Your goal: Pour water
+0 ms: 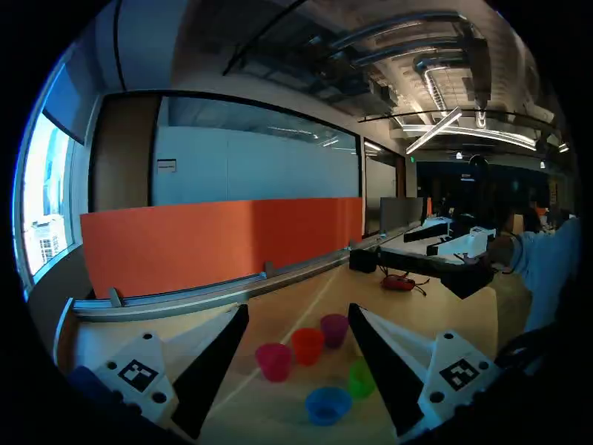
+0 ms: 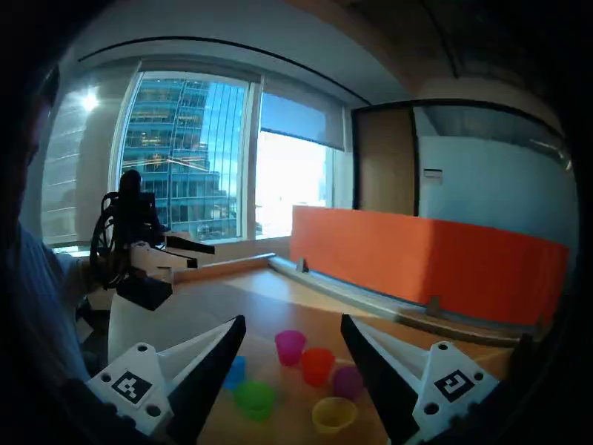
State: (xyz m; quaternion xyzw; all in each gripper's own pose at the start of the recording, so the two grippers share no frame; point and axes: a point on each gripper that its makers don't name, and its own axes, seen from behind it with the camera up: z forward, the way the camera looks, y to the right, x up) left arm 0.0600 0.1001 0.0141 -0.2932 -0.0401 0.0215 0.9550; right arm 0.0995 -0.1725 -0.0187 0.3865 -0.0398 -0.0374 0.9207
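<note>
orange cup (image 1: 307, 345) ahead of spread left tongs (image 1: 296, 308), apart

R tool (image 2: 293, 320) spread wide, cups (image 2: 317, 365) ahead.

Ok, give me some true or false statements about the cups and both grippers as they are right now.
1. The left gripper is open, with nothing between its fingers. True.
2. The right gripper is shut on the orange cup. False: it is open and holds nothing; the cup stands on the table ahead of it.
3. The pink cup stands upright on the wooden table. True.
4. The yellow cup is stacked inside the green cup. False: they stand apart.
5. An orange partition runs along the table behind the cups. True.
</note>
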